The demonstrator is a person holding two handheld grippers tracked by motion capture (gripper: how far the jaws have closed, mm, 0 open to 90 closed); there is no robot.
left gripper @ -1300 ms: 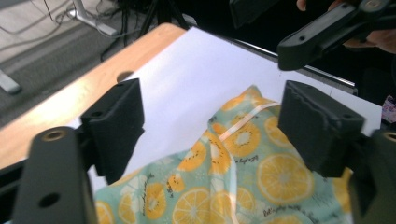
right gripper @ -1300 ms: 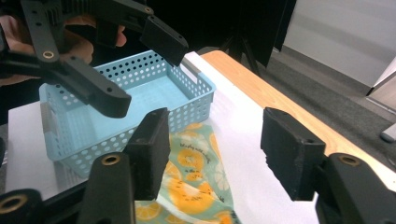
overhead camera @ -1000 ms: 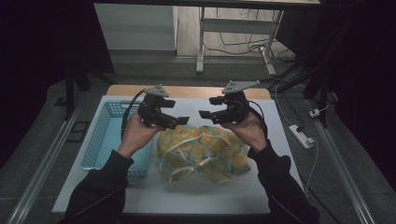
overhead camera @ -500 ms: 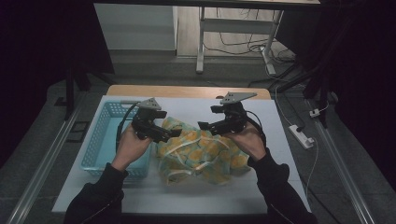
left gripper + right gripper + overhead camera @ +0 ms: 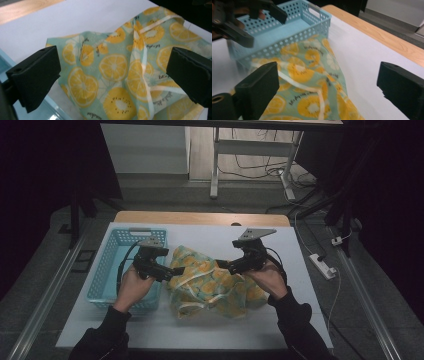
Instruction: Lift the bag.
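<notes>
Hovering over fruit-print cloth (image 5: pixel 215 285), both grippers' jaws just spread empty, blue basket (image 5: pixel 112 265) touching cloth's left edge

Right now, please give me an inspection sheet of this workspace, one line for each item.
Surface: white table top, wooden strip at the far edge.
Job's things: crumpled fruit-print cloth lying on the table; light blue basket beside it, touching the cloth's edge.
Clutter: nothing seen.
Grippers: left tongs and right tongs have just been opening; both stand wide open at the cloth's two sides, pressing on nothing.
Cables: one black cable trails from each of the tongs; a white power strip and cords lie on the floor.
Surroundings: dark room, metal table legs behind.
</notes>
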